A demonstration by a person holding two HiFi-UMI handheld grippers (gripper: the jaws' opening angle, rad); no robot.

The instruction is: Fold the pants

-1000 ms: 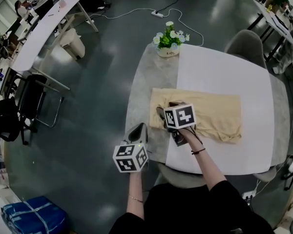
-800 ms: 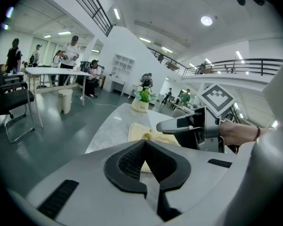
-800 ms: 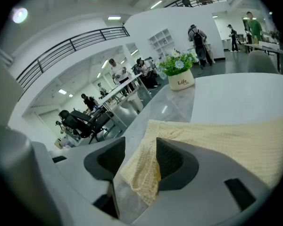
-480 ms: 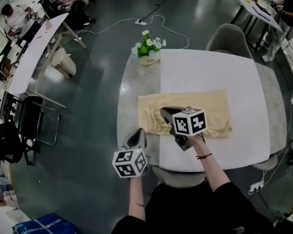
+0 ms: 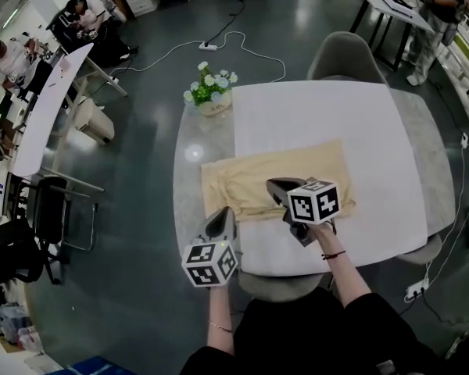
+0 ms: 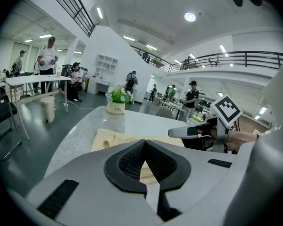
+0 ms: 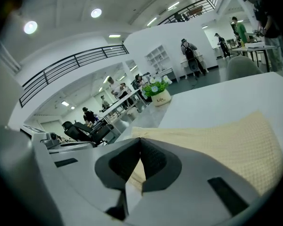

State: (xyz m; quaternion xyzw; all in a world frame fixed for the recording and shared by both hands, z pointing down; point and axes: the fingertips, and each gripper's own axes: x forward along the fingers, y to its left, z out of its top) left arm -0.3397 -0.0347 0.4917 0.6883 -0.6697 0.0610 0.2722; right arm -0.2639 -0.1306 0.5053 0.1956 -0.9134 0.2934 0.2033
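Note:
The cream pants (image 5: 273,174) lie folded in a long flat strip across the near half of the white-topped table (image 5: 320,108). My right gripper (image 5: 275,184) hovers over the strip's near edge, shut, with nothing between its jaws; in the right gripper view its tips (image 7: 140,139) meet above the pants (image 7: 226,140). My left gripper (image 5: 221,213) hangs at the table's near-left edge, just short of the pants, also shut and empty. In the left gripper view its tips (image 6: 144,141) touch, with the pants (image 6: 111,138) beyond and the right gripper (image 6: 179,132) at the right.
A pot of white flowers (image 5: 209,91) stands on the table's grey far-left corner. A grey chair (image 5: 340,53) sits at the far side and another (image 5: 273,283) is tucked under the near edge. A white cable (image 5: 242,41) runs over the floor; desks with people stand at the left.
The right gripper's jaws have shut and it has drawn back from the middle of the pants toward their near edge. The left gripper has come up closer to the table edge.

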